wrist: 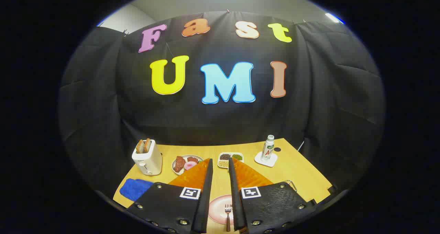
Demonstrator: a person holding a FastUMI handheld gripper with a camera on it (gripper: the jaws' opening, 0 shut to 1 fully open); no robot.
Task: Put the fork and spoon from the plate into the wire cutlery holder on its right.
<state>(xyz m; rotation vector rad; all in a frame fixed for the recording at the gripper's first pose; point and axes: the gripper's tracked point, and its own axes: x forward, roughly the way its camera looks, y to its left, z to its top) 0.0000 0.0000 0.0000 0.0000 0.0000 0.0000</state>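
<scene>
One fork [228,215] lies on the plate [216,210], tines pointing away toward the wall, seen between the fingers of the hand-held gripper [220,165], slightly parted, holding nothing.

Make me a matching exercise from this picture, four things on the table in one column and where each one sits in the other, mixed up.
Things:
1. fork
2. bottle
3. bread slices
4. blue cloth

Places:
A. on a white coaster
B. in the toaster
C. on the pink plate, seen between the open jaws of the gripper
D. on the table's near corner, in front of the toaster

Pairs: 1-C, 2-A, 3-B, 4-D
</scene>
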